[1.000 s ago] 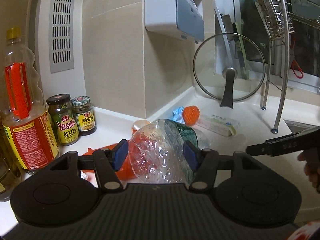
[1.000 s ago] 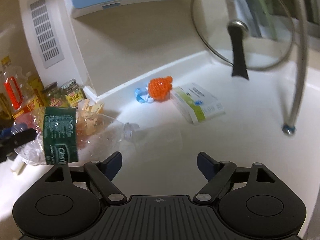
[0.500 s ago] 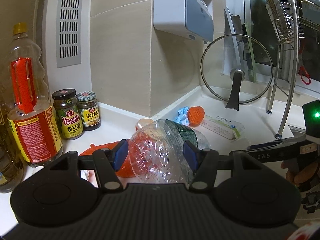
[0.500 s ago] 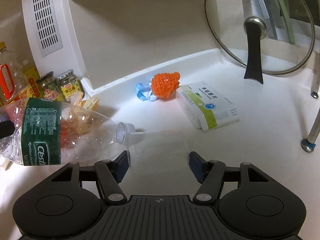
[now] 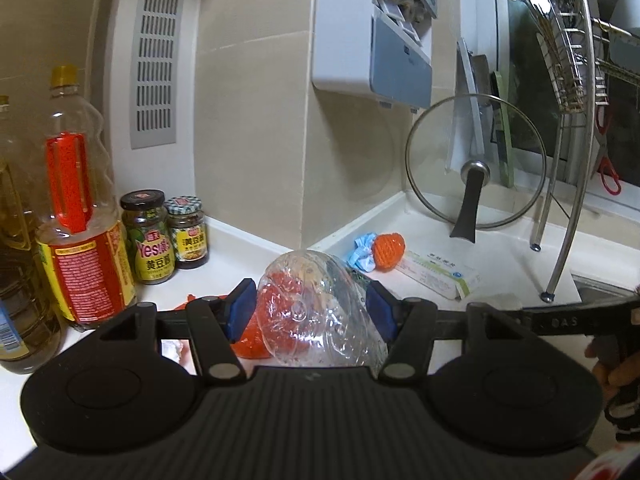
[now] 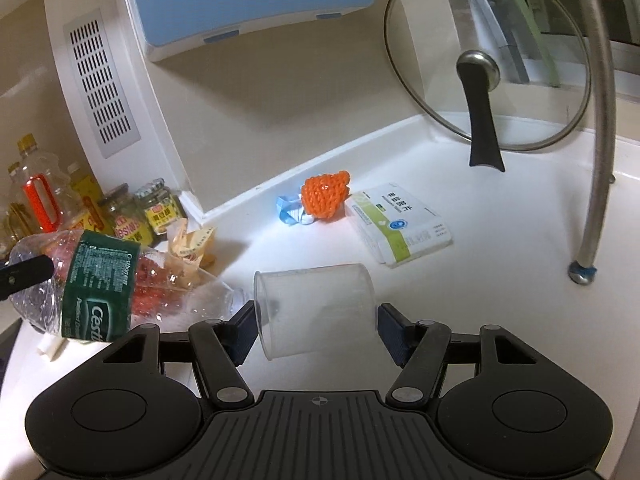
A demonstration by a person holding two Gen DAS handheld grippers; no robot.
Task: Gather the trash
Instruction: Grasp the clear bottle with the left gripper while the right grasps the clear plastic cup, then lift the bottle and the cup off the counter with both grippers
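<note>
Gripping a crumpled plastic bottle (image 5: 320, 304) above the counter (image 6: 500, 280), the left gripper (image 5: 312, 310) holds firm; the right gripper (image 6: 316, 326) clasps a clear cup (image 6: 316, 308). Beyond lie an orange knit ball (image 6: 325, 196) and medicine box (image 6: 400, 226).

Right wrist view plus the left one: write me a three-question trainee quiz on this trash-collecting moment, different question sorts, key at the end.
1. True or false: the left claw is shut on the crushed plastic bottle.
2. Multiple choice: what lies between the pads of the right claw? A) the orange knitted ball B) the clear plastic cup C) the medicine box
3. Fill in: the glass pot lid leans against the ____.

Key: 1 true. 2 B; the cup lies on its side, open end toward the bottle. 3 wall; the orange knitted ball and medicine box lie on the counter untouched.
</note>
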